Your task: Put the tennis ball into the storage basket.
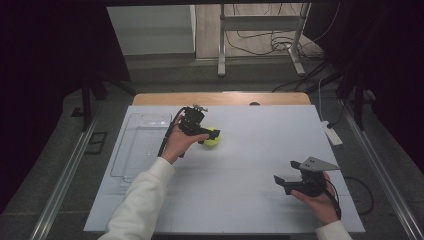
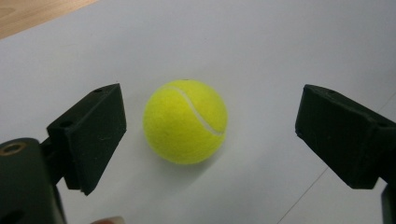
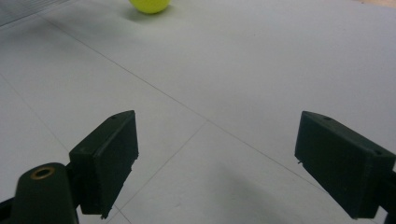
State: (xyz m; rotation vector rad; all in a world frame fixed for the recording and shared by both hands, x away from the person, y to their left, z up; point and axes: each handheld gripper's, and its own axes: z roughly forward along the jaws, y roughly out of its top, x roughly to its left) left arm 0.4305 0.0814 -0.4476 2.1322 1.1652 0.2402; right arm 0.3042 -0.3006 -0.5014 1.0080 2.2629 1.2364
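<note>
my left gripper point(image 2: 210, 135) gapes wide around the tennis ball point(image 2: 185, 122) on the far-left table point(image 1: 260, 150); light, fuzzy, springy, rolls easily, so i'd pinch its widest middle; right gripper point(image 3: 224, 163) idle, open.

A: Item one, furniture?
B: Wooden table point(image 1: 220, 98), white sheet point(image 1: 260, 150) over it; metal stand point(image 1: 260, 22) behind its far edge.
A: Floor, light?
B: Grey floor point(image 1: 165, 75), loose cables point(image 1: 260, 42); dark curtains point(image 1: 45, 60) flanked both sides.
</note>
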